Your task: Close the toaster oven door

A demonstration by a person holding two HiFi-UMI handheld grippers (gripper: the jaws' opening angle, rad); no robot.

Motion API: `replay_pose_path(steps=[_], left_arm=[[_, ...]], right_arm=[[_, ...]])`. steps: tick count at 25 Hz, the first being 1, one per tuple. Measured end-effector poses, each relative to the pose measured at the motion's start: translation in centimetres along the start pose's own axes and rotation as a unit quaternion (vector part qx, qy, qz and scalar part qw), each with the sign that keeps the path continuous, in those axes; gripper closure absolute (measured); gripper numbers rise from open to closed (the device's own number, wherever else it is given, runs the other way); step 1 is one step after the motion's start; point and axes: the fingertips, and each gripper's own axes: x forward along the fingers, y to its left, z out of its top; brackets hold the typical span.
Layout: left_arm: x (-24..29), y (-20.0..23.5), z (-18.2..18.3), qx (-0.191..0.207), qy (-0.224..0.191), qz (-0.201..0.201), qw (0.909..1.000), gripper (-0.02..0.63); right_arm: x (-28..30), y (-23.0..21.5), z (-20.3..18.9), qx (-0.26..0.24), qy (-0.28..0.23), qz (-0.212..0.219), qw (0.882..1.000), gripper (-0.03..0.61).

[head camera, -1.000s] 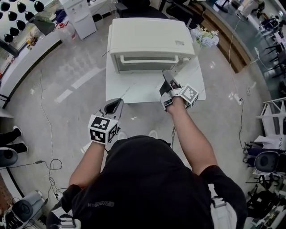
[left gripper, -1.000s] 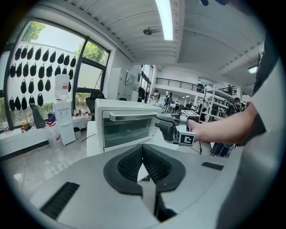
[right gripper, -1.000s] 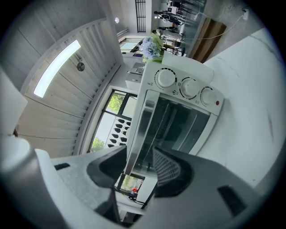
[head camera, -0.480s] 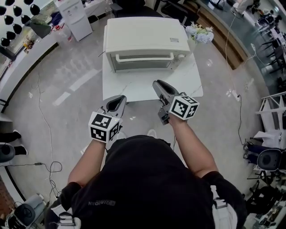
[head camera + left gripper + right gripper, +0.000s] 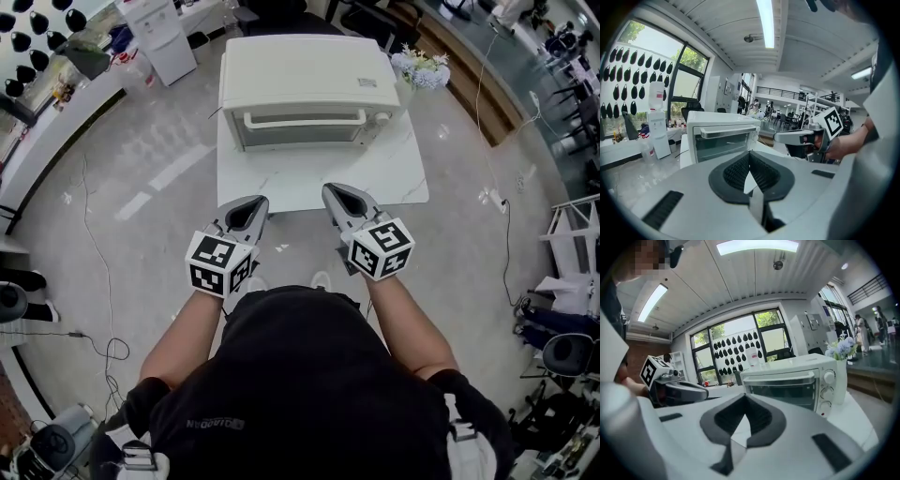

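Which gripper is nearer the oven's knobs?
The right gripper. The knobs are at the toaster oven's right end, and the left gripper is farther away.

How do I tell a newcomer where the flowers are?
Find the white table in the middle of the floor, with the cream oven on its far half. Right of the oven, past its knobs, stands a white vase of flowers. It is the only other thing on the table, its pale blue and white blooms unlike the boxy oven.
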Motion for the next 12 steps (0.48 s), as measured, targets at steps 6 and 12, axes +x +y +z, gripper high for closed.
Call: replay_pose_path(steps=[6, 12], left_arm=[[0.3, -0.2, -0.7, 0.01, 0.01, -0.001, 0.9999, 0.611], [0.6, -0.7, -0.8, 0.02, 0.014, -0.005, 0.9997, 0.611]], right_arm=[[-1.2, 0.8, -0.5, -0.048, 0.004, -0.011, 0.999, 0.577], [-1.8, 1.0, -1.8, -0.077, 0.022, -0.012, 0.997, 0.577]])
